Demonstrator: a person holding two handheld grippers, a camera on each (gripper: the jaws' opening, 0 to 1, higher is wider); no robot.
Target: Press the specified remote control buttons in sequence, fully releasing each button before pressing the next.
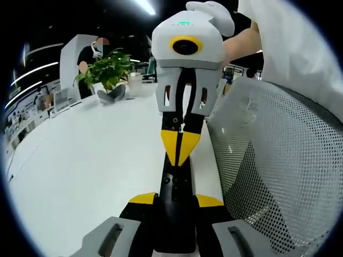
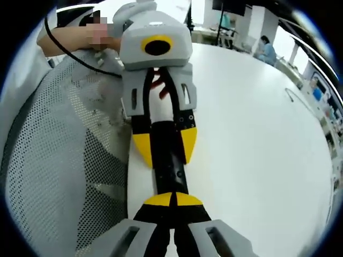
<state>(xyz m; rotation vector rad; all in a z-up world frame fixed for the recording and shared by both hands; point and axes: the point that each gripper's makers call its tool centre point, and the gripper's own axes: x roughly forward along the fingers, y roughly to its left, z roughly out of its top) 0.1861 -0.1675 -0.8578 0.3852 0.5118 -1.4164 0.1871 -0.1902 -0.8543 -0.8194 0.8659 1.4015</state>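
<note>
A slim black remote control [image 1: 177,214] is held lengthwise between the yellow-tipped jaws of my left gripper [image 1: 177,199], which is shut on its sides. My right gripper [image 1: 180,152] faces it from the far end, its two yellow tips pressed together and resting on the remote's top face. In the right gripper view my right gripper [image 2: 172,199] shows the same closed tips on the near end of the remote [image 2: 169,166], while the left gripper [image 2: 165,144] clamps the remote farther along. The buttons under the tips are hidden.
A large white table [image 1: 96,160] lies under both grippers. A grey mesh chair back [image 1: 278,171] stands close beside the table edge [image 2: 59,160]. A potted plant [image 1: 107,69] sits at the table's far end. People sit at distant desks [image 2: 265,48].
</note>
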